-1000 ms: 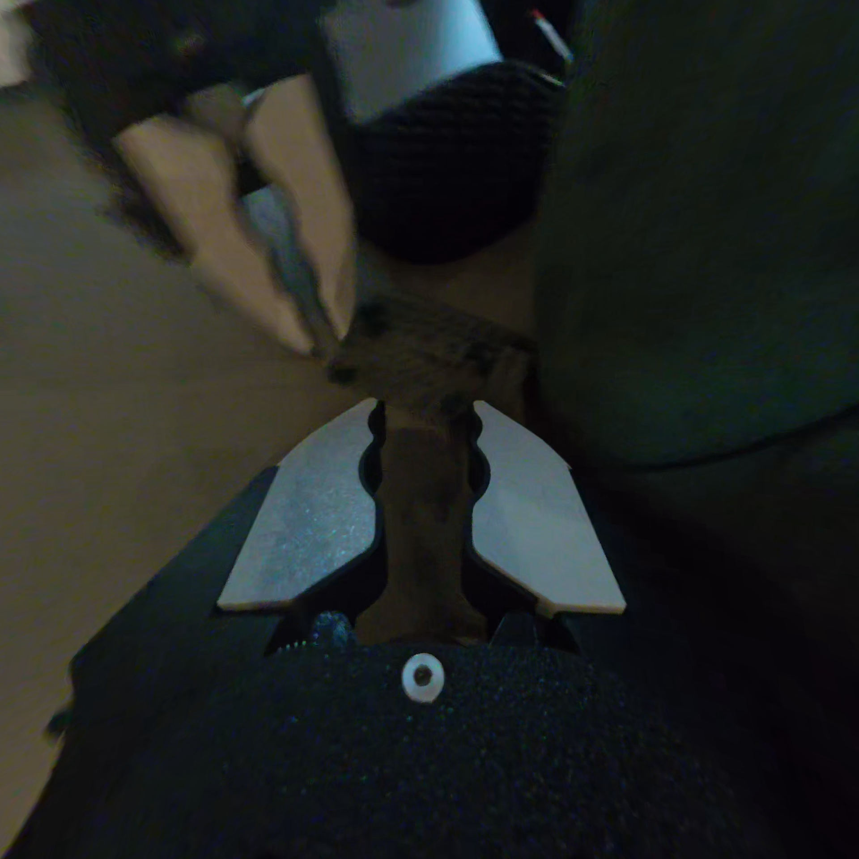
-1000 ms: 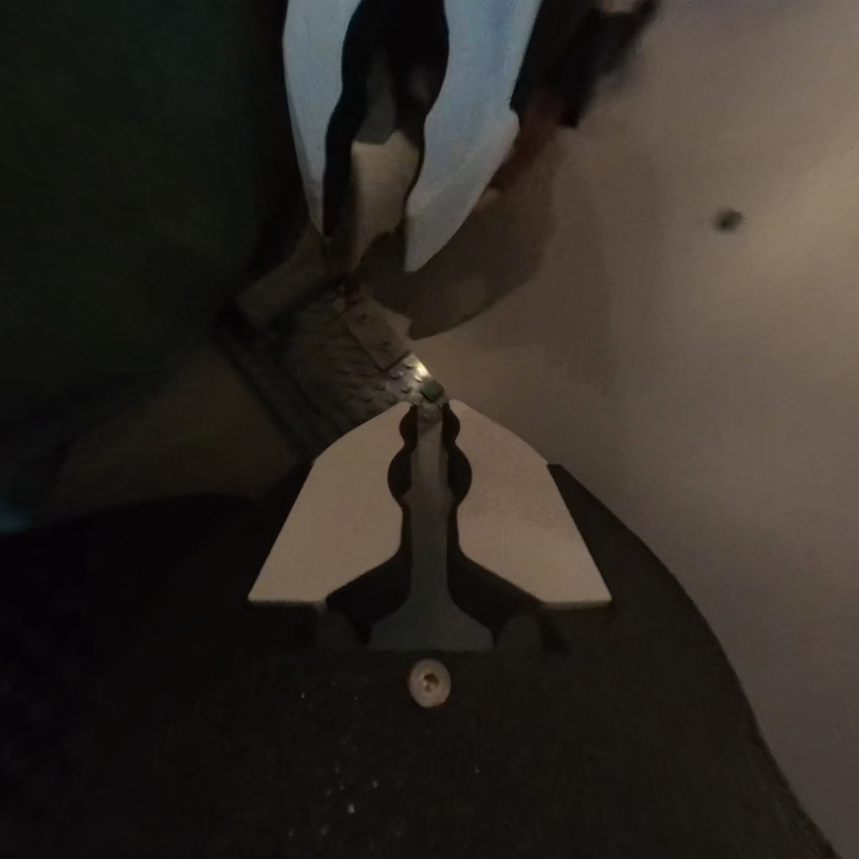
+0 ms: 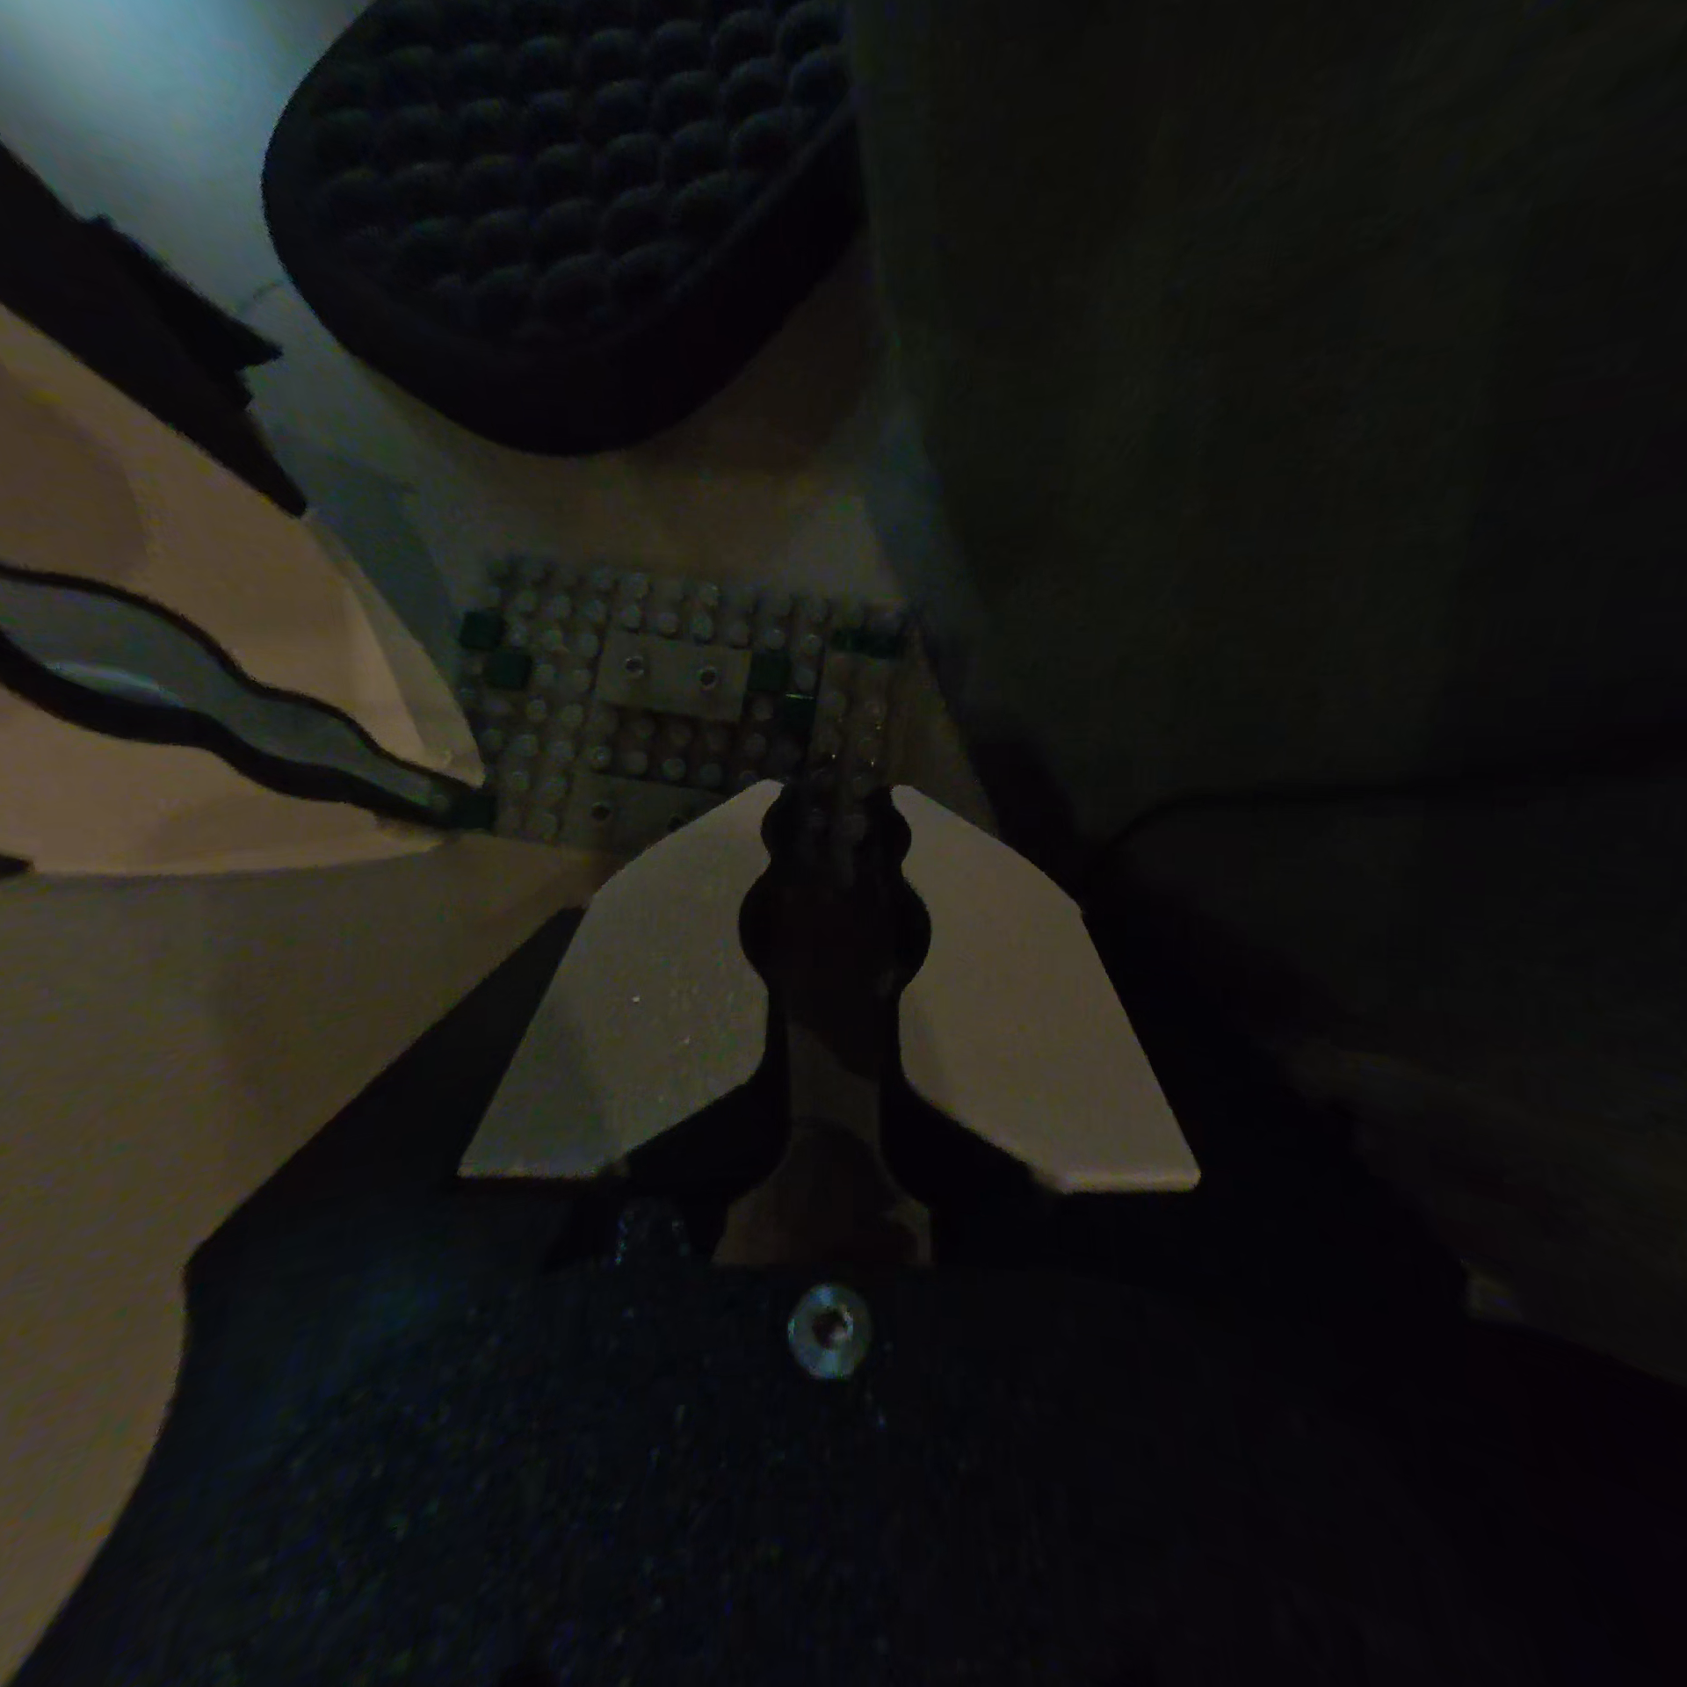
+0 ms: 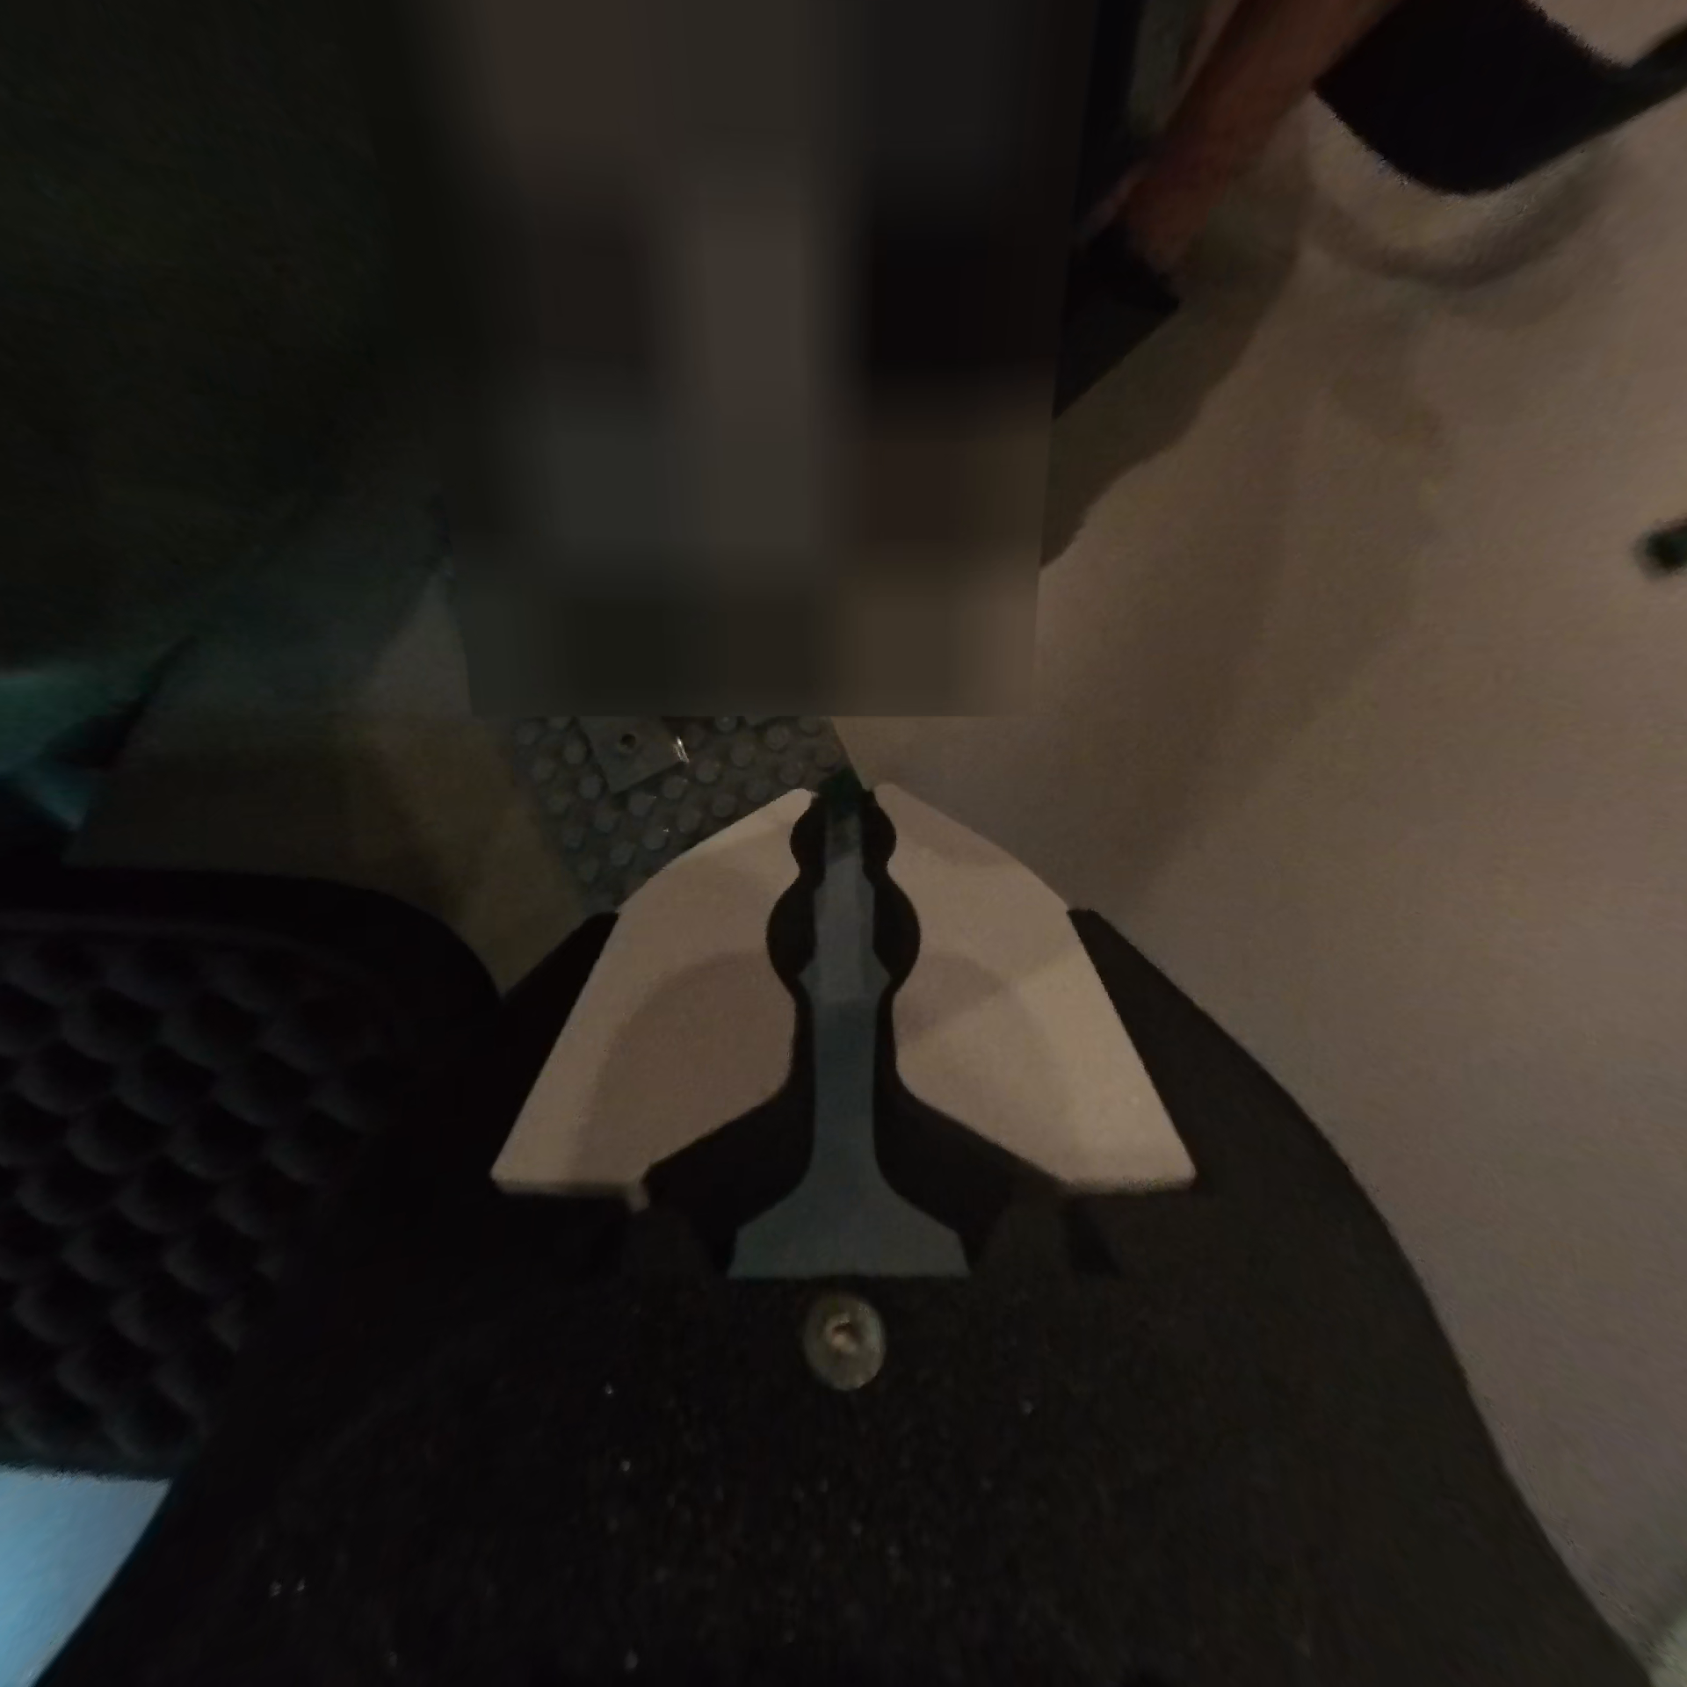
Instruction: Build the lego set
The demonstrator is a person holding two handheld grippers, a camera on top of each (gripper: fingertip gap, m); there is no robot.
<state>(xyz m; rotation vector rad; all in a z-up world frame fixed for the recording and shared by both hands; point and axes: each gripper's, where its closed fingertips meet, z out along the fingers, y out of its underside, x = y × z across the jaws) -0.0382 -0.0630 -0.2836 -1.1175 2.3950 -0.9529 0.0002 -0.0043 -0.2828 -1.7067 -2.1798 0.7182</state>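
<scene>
A grey studded lego plate (image 3: 675,721) with small dark green pieces on it is held up above the pale table. My left gripper (image 3: 835,799) is shut on the plate's right edge, studs facing the camera. My right gripper (image 3: 447,803) comes in from the left and touches the plate's lower left corner. In the right wrist view my right gripper (image 4: 844,796) is shut on a small dark green piece (image 4: 844,783) at the plate's (image 4: 630,803) edge. A blurred patch hides the rest of the plate there.
A black dimpled pad (image 3: 566,210) lies beyond the plate; it also shows in the right wrist view (image 4: 183,1141). Dark cloth (image 3: 1278,456) fills the right side. A small dark piece (image 4: 1666,548) lies on the pale table (image 4: 1324,730). The left gripper's tips are roughly 7 centimeters from the right gripper's.
The plate has turned so its studs face the left camera and the motion blur is gone. My right gripper has moved from upper left down to the plate's lower left corner.
</scene>
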